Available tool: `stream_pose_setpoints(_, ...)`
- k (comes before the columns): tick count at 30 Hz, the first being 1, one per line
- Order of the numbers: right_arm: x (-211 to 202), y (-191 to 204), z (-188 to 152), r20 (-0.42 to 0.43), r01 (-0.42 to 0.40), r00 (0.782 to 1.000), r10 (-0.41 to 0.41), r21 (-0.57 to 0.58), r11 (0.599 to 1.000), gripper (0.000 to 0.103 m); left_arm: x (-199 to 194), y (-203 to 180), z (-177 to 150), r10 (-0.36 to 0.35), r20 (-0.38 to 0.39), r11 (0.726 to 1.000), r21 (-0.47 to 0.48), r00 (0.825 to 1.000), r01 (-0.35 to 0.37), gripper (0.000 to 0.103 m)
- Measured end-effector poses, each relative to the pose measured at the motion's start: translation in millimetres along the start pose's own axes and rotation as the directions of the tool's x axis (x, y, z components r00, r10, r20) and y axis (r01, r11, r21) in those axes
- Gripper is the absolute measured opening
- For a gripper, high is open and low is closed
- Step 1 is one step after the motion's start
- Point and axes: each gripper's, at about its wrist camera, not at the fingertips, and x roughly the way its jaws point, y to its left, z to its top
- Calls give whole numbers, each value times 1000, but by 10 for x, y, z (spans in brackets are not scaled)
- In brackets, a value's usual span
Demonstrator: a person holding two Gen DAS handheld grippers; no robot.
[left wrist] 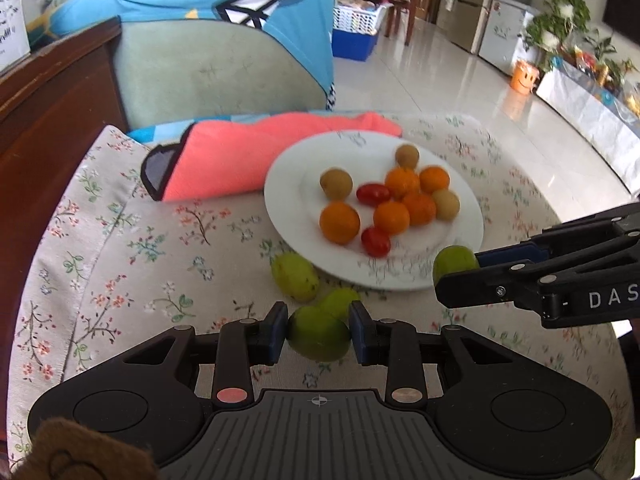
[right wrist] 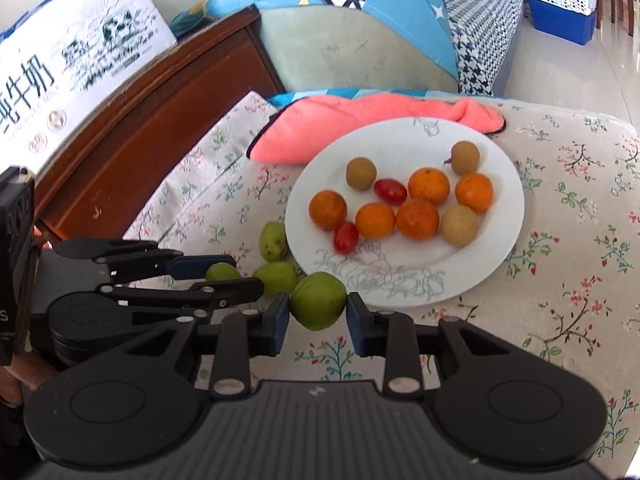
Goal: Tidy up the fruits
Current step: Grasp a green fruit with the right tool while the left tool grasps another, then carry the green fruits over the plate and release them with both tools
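Blur smears the left wrist view, so the fruit on the white plate (left wrist: 448,276) reads only as soft blobs there; the right wrist view is sharper and shows five small oranges (right wrist: 418,218), two cherry tomatoes (right wrist: 390,191) and three brownish round fruits (right wrist: 361,174) gathered on it. Left claw (left wrist: 319,334) is pinched on a green fruit (left wrist: 318,336), dark blue pads pressing both its sides, just off the plate's near rim. Right claw (right wrist: 318,307) grips another green fruit (right wrist: 319,300) the same way, right at the plate's near rim. Two more green fruits (right wrist: 273,241) lie loose on the cloth beside the plate's near-left rim, one partly hidden behind the left claw's finger in the right wrist view. Each claw's body fills the bottom of its own picture and cuts off the near edge of the worktop (right wrist: 568,248). A scrap of brown fuzzy sleeve (left wrist: 76,452) pokes in at the lower left corner of the left wrist view, too cropped to read further. Worktop wears a pale floral cloth; a coral-pink towel (right wrist: 360,120) is bunched at its far edge, touching the plate's far rim. Beyond that, a green cushioned chair (left wrist: 208,76) draped in blue fabric, a dark wooden cabinet (right wrist: 132,132) at the left with a printed white carton (right wrist: 80,60) on top, glossy tiled floor (left wrist: 432,76), a blue bin (left wrist: 354,42) and potted plants (left wrist: 560,24) further back.
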Motion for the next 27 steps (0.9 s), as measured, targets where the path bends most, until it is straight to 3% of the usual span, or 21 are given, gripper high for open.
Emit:
stream_pose_setpoints(16,-210,-88,448,151,-21,988,24,-16,1000,31,-56,88,420,3,83,988,-152,997,10,31)
stream_pose_setpoints(27,-54,-275,719,185,-22,982,23,-10,1000,31,122,166,648,3,113,968,-250,994,25,31)
